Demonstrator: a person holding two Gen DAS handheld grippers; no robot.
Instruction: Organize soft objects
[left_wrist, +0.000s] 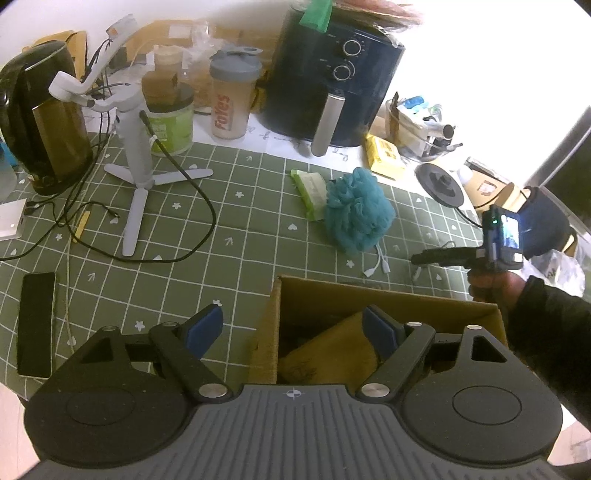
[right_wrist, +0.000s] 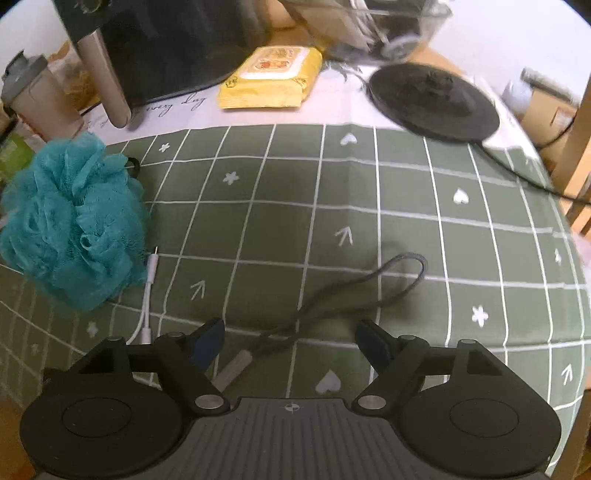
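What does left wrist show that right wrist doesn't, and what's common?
Left wrist only: the cardboard box under the open left gripper, a white tripod stand, a kettle, a phone, and the hand holding the right gripper.

Right wrist only: the open right gripper with nothing between its pads, above a grey lanyard.

Both: teal bath pouf, yellow wipes pack, green checked tablecloth.

1. The bath sponge (left_wrist: 357, 210) lies on the table (left_wrist: 229, 218), behind the cardboard box (left_wrist: 388, 299).
2. A wipes pack (left_wrist: 384, 157) lies behind the sponge, right of the air fryer (left_wrist: 332, 74).
3. A cord loop (right_wrist: 354, 295) lies right of the sponge.
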